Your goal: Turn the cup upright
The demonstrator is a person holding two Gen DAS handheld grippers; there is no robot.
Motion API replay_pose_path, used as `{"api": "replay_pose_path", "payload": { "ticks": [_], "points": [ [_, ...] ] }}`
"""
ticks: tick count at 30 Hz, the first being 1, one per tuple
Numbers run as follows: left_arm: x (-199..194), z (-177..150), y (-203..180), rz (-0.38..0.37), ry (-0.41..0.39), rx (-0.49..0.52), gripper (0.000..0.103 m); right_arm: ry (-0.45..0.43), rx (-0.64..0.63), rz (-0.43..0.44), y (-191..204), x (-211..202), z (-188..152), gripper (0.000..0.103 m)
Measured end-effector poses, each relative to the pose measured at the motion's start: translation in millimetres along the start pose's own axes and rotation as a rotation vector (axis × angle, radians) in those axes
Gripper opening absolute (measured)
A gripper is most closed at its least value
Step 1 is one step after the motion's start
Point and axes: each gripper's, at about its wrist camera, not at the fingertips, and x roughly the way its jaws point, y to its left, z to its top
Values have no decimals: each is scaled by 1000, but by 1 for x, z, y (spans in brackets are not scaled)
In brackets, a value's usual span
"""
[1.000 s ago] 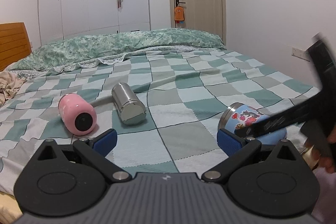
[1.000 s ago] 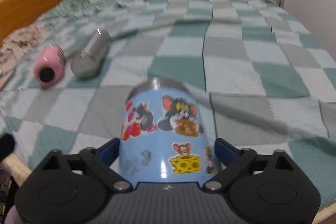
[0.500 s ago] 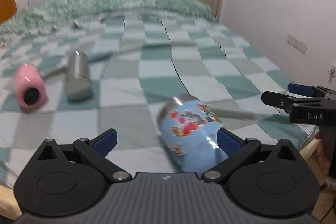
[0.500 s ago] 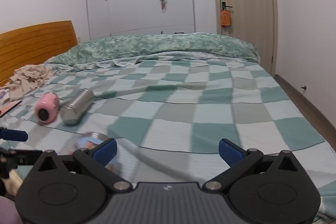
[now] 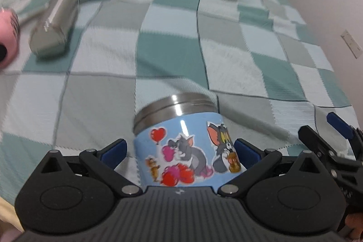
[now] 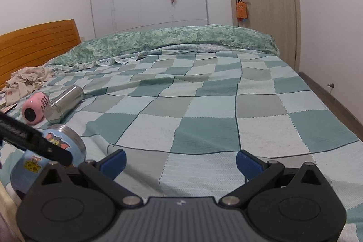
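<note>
— Where's the blue cartoon cup [image 5: 183,149]?
— On the checked bedspread [image 5: 226,65], between the left gripper [image 5: 180,151] fingers, steel rim pointing away. The jaws are spread and the right pad looks about touching (hard to tell).
— And the right gripper [image 6: 180,159]?
— Level above the bed, jaws wide, holding nothing; the cup is off to its left.

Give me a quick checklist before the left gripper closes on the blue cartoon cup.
1. Blue cartoon-sticker steel cup sits between the left gripper fingers: ok.
2. Left gripper open: ok.
3. Pads touching cup: right pad close, left shows a gap; cannot tell.
4. Cup upright: not ok, tilted.
5. Right gripper open, holding nothing: ok.
6. Pink bottle and steel cylinder flask lie apart from cup: ok.
</note>
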Motion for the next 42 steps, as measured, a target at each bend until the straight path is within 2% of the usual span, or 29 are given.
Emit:
{"api": "replay_pose_path", "payload": {
  "ticks": [1, 3, 9, 21, 26, 30, 37, 42],
  "points": [
    [5, 1, 1, -8, 12, -14, 92, -2, 0, 5, 0, 1, 0, 103],
    [6, 0, 3, -16, -1, -35, 92, -7, 4, 17, 0, 1, -1, 103],
    [-9, -8, -9, -2, -69, 49, 91, -25, 1, 25, 7, -8, -4, 103],
    [-73, -51, 2, -66, -278, 156, 86, -116, 15, 38, 50, -55, -20, 103],
    [-94, -62, 12, -56, -397, 190, 85, -186, 3, 25, 75, -70, -26, 103],
    [-107, -56, 17, -43, -501, 198, 85, -233, 26, 9, 87, -72, -29, 103],
    [-88, -36, 23, -7, -613, 212, 85, -291, 43, -25, 97, -59, -37, 103],
    [-49, -27, 28, 34, -595, 219, 85, -296, 45, -43, 96, -50, -41, 103]
  ]
}}
